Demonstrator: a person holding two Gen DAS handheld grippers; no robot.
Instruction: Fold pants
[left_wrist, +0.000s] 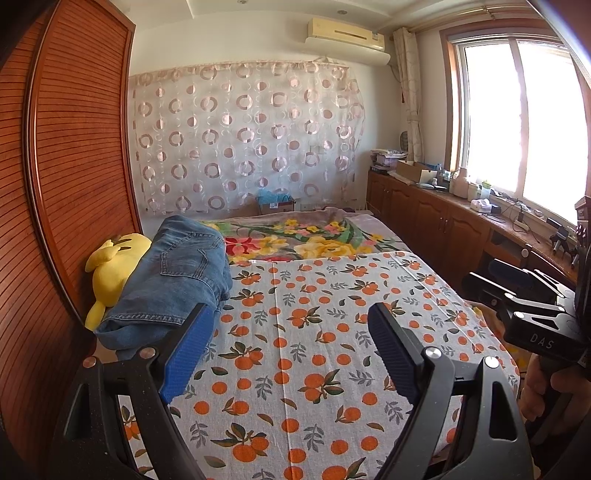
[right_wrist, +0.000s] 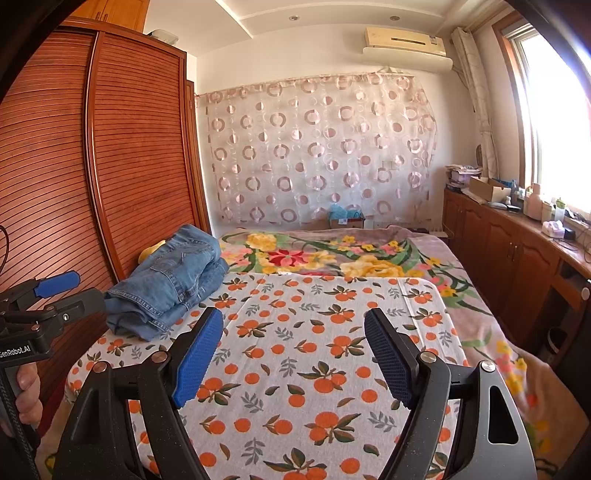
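Note:
A pair of blue jeans (left_wrist: 173, 280) lies in a folded pile at the left edge of the bed, resting on the orange-print sheet (left_wrist: 314, 332) and against a yellow plush toy. It also shows in the right wrist view (right_wrist: 173, 280). My left gripper (left_wrist: 291, 350) is open and empty above the sheet, its left finger just in front of the jeans. My right gripper (right_wrist: 293, 354) is open and empty over the sheet (right_wrist: 314, 369), to the right of the jeans. Each gripper shows at the edge of the other's view.
A yellow plush toy (left_wrist: 110, 266) lies between the jeans and the wooden wardrobe (left_wrist: 74, 166) on the left. A floral blanket (left_wrist: 314, 236) covers the far part of the bed. A wooden cabinet (left_wrist: 443, 218) with clutter runs under the window on the right.

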